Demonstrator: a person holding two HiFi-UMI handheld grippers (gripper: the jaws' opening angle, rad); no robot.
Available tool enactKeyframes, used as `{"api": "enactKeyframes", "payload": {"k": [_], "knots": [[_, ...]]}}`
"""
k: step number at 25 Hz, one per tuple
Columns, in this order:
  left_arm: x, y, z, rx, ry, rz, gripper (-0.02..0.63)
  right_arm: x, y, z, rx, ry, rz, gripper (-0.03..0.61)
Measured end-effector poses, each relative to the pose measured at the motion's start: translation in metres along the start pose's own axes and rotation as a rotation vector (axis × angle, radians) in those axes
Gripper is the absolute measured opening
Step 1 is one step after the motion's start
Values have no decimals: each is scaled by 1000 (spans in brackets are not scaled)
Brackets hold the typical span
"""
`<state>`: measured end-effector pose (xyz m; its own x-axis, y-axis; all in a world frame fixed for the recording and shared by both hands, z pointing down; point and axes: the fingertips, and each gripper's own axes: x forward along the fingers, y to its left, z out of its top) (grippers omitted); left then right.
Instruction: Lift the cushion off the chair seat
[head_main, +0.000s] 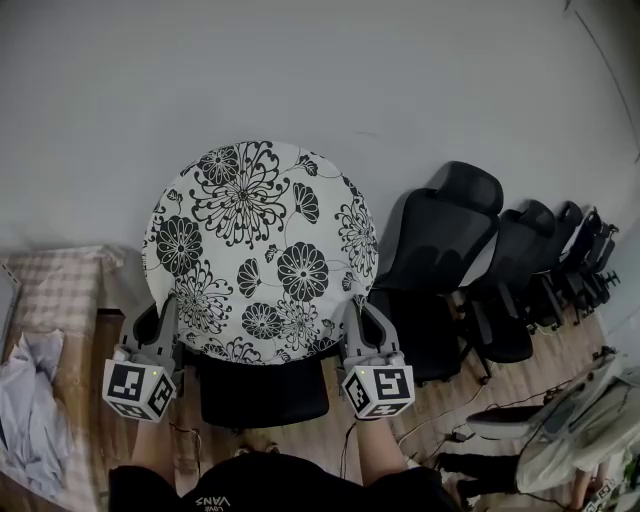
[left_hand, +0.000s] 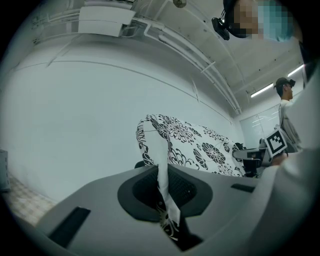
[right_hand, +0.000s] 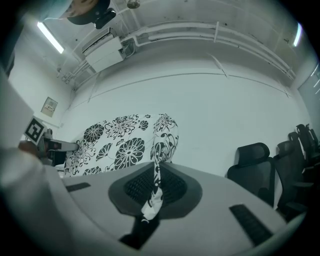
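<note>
The round cushion (head_main: 260, 250), white with black flower prints, is held up between 2 grippers, its patterned face tilted toward the head camera and most of it set against the pale wall (head_main: 400, 80). The left gripper (head_main: 165, 312) has its jaws closed together on the cushion's lower left edge; in the left gripper view, a thin fold of the printed cover runs straight down through the narrow gap of that gripper (left_hand: 164, 192), and the rest of the cushion (left_hand: 200, 147) spreads up and to the right beyond the jaw tips. The right gripper (head_main: 358, 322) is clamped the same way on the lower right edge; in the right gripper view, a pinched strip of fabric sits between the jaws of this gripper (right_hand: 154, 190), with the cushion (right_hand: 117, 145) fanning out to the left. Below the cushion's lower rim, between the 2 marker cubes, lies the black chair seat (head_main: 262, 392); whether the rim touches it cannot be told. A row of black office chairs (head_main: 500, 260) stands along the wall to the right, well apart from the cushion.
</note>
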<state>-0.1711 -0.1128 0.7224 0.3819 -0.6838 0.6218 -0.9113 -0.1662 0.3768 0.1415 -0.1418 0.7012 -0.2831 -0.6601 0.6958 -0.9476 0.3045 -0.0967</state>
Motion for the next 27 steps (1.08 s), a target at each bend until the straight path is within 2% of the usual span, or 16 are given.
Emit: {"api": "enactKeyframes", "payload": {"k": [27], "knots": [[3, 3, 0, -7, 18, -1, 31, 2, -2, 0, 5, 15, -8, 26]]}}
